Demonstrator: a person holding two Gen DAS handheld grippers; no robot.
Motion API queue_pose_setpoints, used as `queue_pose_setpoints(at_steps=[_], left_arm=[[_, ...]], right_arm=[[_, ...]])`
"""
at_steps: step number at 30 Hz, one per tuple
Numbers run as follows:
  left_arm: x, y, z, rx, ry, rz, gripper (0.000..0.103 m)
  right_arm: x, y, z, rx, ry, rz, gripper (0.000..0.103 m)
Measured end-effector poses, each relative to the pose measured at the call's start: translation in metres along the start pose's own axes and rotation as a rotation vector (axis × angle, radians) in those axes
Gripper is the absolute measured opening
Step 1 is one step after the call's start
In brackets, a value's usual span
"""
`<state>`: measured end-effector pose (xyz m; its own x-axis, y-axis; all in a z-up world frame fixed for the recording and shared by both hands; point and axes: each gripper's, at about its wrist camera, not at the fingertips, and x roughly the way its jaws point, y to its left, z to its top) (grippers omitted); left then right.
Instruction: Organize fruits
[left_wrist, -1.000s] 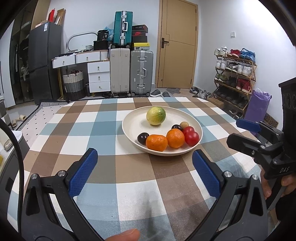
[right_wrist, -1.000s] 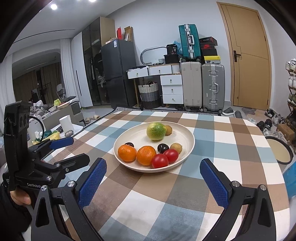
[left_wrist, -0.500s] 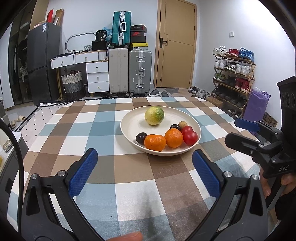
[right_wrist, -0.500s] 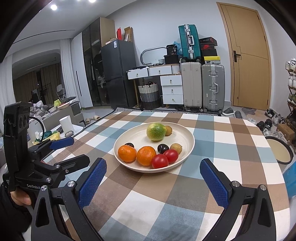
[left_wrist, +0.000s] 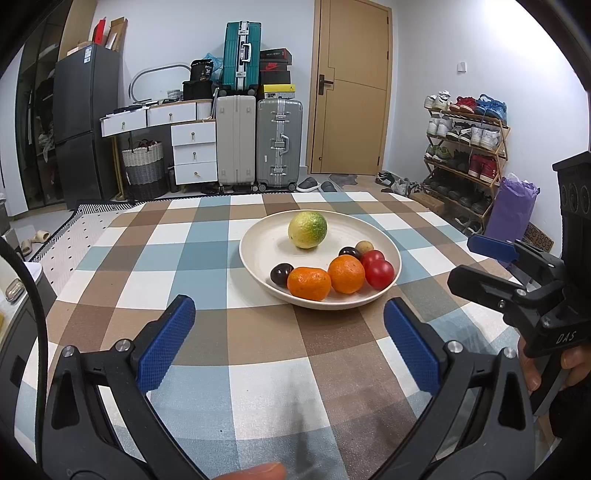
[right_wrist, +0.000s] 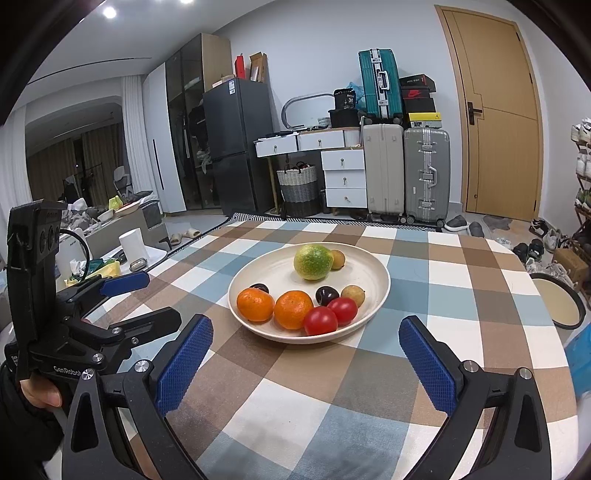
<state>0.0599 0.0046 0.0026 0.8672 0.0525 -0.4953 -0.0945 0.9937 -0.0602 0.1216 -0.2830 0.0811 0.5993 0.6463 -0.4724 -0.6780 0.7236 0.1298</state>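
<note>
A cream plate stands on the checked tablecloth and holds a green-yellow citrus, two oranges, two red tomatoes, dark plums and small tan fruits. My left gripper is open and empty, short of the plate's near rim. My right gripper is open and empty, also short of the plate. Each gripper shows at the edge of the other's view: the right, the left.
The table's right edge is near a round dark-rimmed stool. A low side table with a white roll and clutter stands left of the table. Suitcases, drawers and a shoe rack line the room behind.
The left gripper has drawn back or tilted slightly, so the plate sits a little higher in its view. The right gripper has not visibly moved. Both stay open.
</note>
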Motion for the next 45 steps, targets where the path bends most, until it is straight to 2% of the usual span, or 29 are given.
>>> queue_pose_setpoints(at_steps=[45], left_arm=[[-0.0001,-0.0026,0.0003,-0.001,0.001,-0.005,0.102]], right_arm=[[0.0002,0.0059,-0.0015,-0.026,0.000,-0.001,0.103]])
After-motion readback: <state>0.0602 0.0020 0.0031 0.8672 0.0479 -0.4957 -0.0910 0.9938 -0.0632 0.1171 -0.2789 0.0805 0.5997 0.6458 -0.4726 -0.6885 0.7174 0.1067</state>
